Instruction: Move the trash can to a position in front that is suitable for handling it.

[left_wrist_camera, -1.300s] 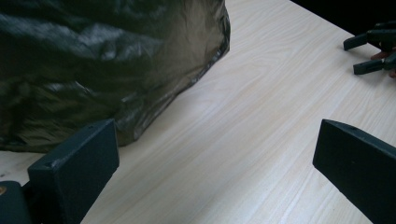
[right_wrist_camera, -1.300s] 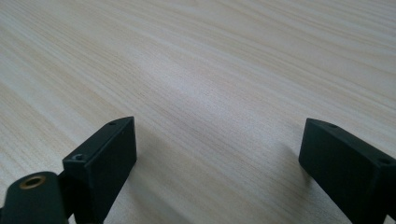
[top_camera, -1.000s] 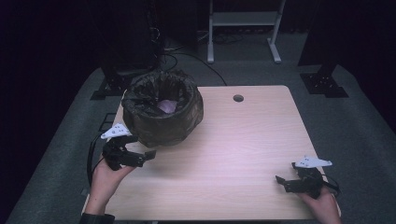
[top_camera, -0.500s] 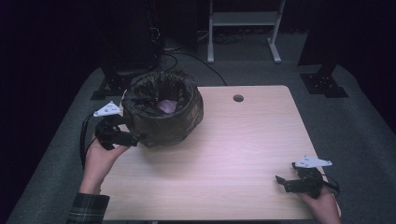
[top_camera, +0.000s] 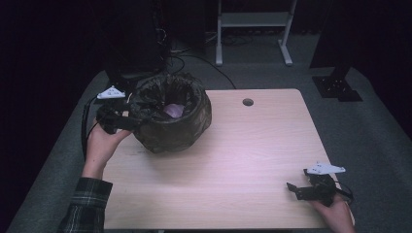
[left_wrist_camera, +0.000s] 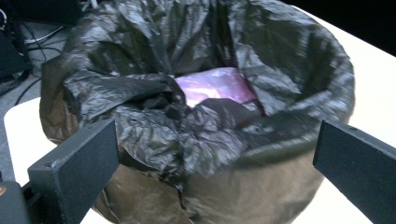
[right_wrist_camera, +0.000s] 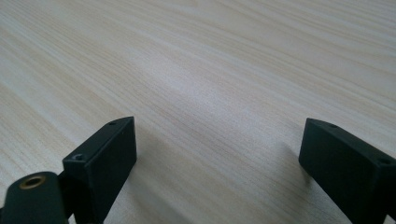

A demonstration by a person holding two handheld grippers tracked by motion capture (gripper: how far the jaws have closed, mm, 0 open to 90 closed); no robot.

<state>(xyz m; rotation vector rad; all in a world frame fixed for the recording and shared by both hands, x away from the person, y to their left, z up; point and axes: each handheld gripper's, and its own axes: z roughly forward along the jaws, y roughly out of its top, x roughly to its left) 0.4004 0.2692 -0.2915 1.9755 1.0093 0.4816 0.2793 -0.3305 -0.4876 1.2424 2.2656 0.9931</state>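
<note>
While the right gripper (top_camera: 297,190) rests wide open at the table's (top_camera: 252,145) four o'clock, the left gripper (top_camera: 127,122) gapes wide at the bin's (top_camera: 172,119) nine o'clock rim.

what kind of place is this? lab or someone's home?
Looks like a lab or recording room, not a home. A bare wooden table sits on grey carpet in a dark room, cables trail on the floor behind it, and a metal stand and a black equipment base sit around it.

A light wooden table (top_camera: 233,160) with a cable hole (top_camera: 248,102) stands on grey carpet (top_camera: 369,131), a white metal stand (top_camera: 252,22) behind it.
</note>
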